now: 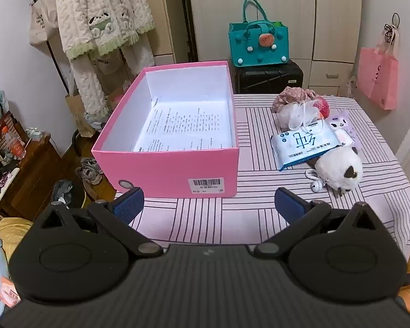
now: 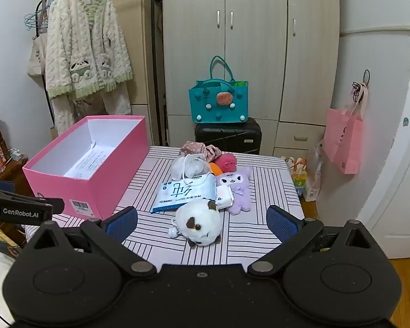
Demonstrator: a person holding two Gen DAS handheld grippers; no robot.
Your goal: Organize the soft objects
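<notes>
Soft things lie heaped on the striped table (image 2: 259,235) right of the pink box (image 2: 101,188); nearest is the white plush (image 2: 202,224). Both the right gripper (image 2: 202,220) and left gripper (image 1: 209,202) gape, holding nothing. Pinch the plush's body, not its keyring. Only the right view shows the purple plush (image 2: 236,188) whole.

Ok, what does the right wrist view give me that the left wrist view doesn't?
Only the right wrist view shows the purple plush whole, plus the left gripper's body at its left edge. Only the left wrist view shows the printed sheet across the pink box floor. Both show the box, wipes pack, white plush, and their own open grippers: right gripper, left gripper.
</notes>
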